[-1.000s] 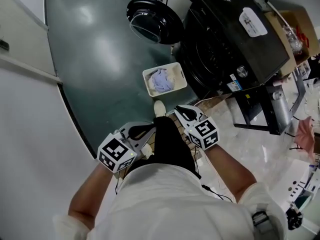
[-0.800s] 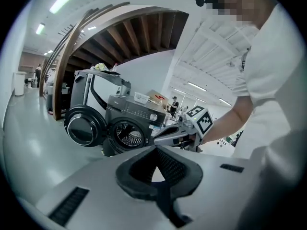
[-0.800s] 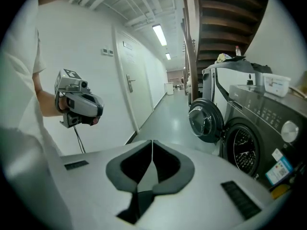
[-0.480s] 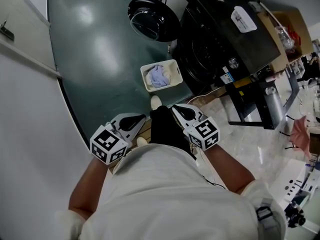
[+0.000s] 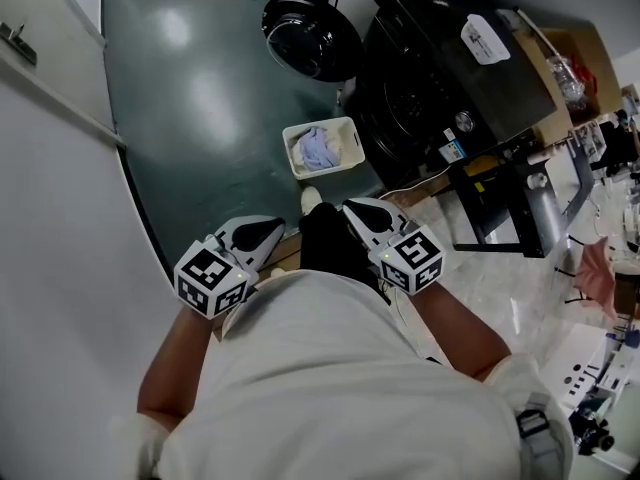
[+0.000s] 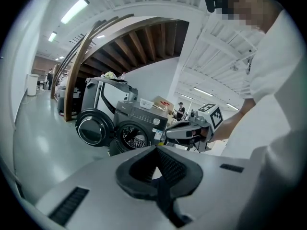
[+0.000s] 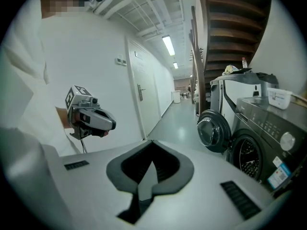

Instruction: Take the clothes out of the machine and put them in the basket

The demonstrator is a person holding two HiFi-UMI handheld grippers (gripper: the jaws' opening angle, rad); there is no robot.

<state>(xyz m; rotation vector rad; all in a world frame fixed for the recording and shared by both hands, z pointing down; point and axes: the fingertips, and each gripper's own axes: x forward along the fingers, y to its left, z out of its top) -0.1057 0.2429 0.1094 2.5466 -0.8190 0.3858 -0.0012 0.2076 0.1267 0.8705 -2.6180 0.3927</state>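
Observation:
Seen from the head, a white basket (image 5: 352,148) holding pale blue clothes (image 5: 318,150) stands on the green floor in front of a dark washing machine (image 5: 425,73). Its round door (image 5: 310,36) hangs open. Both grippers are held close to my body, well back from the basket. My left gripper (image 5: 272,228) is shut and holds nothing. My right gripper (image 5: 350,208) is shut and empty too. In the left gripper view the shut left gripper (image 6: 156,148) points toward the machine (image 6: 139,126), with the right gripper (image 6: 189,131) beside it. In the right gripper view the shut right gripper (image 7: 151,143) has the left gripper (image 7: 91,118) to its left.
A white wall (image 5: 60,228) with a door runs along the left. Right of the machine stand a black metal frame (image 5: 510,203) and a cardboard box (image 5: 575,53). My foot (image 5: 311,200) is just short of the basket. A cable (image 5: 410,190) lies by the machine's base.
Both grippers have risen and drawn back toward my body, farther from the basket. The basket and its clothes have stayed put.

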